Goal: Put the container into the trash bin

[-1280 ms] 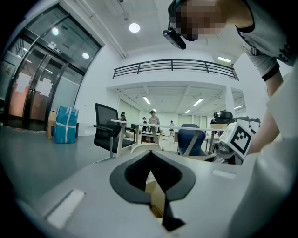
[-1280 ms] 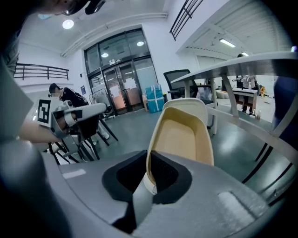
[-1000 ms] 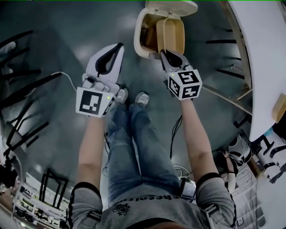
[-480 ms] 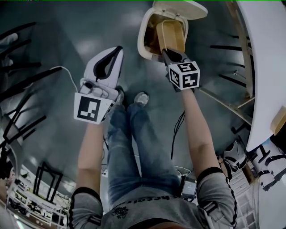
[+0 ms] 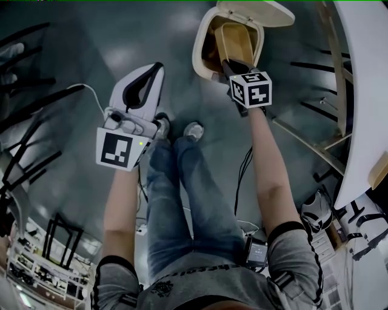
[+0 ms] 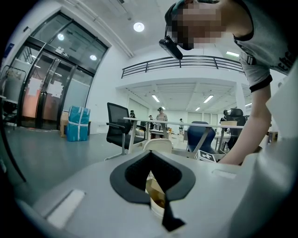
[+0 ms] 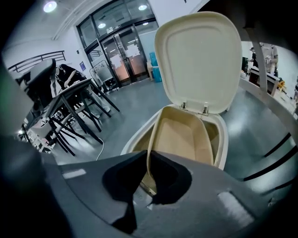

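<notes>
A cream trash bin [image 5: 203,51] stands on the floor ahead of the person's feet, with its lid [image 5: 254,12] swung up. A tan rectangular container [image 5: 236,39] hangs tilted in the bin's mouth, partly below the rim. My right gripper [image 5: 233,65] is shut on its near rim. In the right gripper view the container [image 7: 179,137] fills the bin [image 7: 135,139] opening under the raised lid [image 7: 200,60], and the right gripper [image 7: 148,179] pinches its edge. My left gripper [image 5: 159,66] hovers left of the bin, shut and holding nothing. The left gripper [image 6: 158,195] faces the bin's lid [image 6: 158,145].
A white table [image 5: 370,91] runs along the right side, with its dark legs beside the bin. Black chair legs [image 5: 30,109] and a white cable [image 5: 85,91] lie at the left. The person's shoes [image 5: 193,131] stand just short of the bin. Black chairs [image 7: 70,107] stand beyond it.
My right gripper has carried the container forward and lower into the bin's mouth. The left gripper has stayed shut beside it and barely shifted.
</notes>
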